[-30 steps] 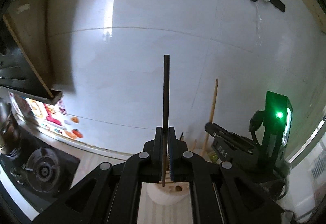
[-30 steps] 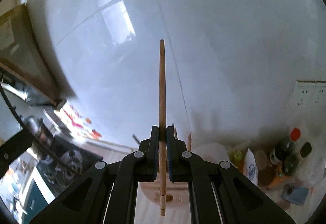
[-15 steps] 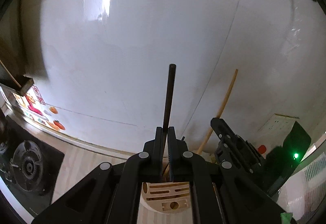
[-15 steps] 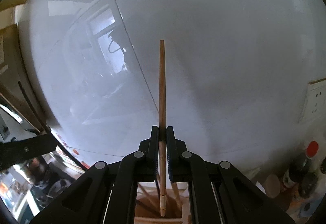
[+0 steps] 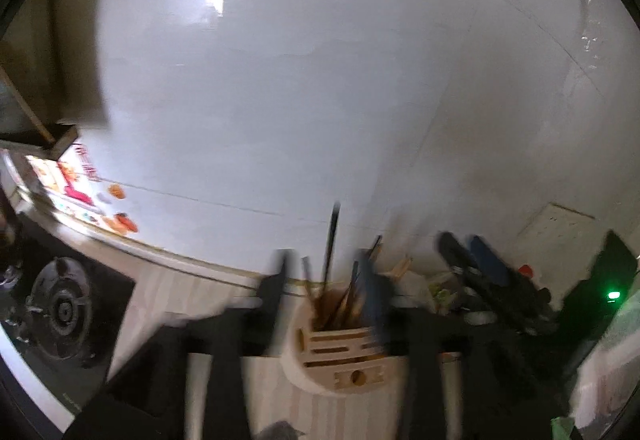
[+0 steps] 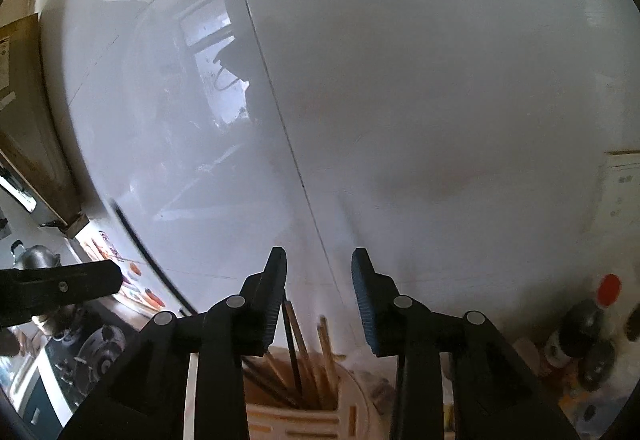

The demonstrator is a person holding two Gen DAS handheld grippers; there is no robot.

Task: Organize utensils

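Standing in beige slotted holder [image 5: 340,356] on desk [image 5: 192,292]: dark chopstick [image 5: 331,240], wooden chopsticks [image 6: 326,348]. Left tool [image 5: 326,280], right tool [image 6: 319,280]: jaws just opened, gripping nothing. Wall sticker [image 5: 86,169] lettering unreadable.

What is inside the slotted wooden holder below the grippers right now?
The wooden holder holds a loose bundle of upright chopsticks, mostly light wood, with a dark chopstick standing tallest. Their lower ends and the holder's bottom are hidden by its wall, and blur prevents a count.
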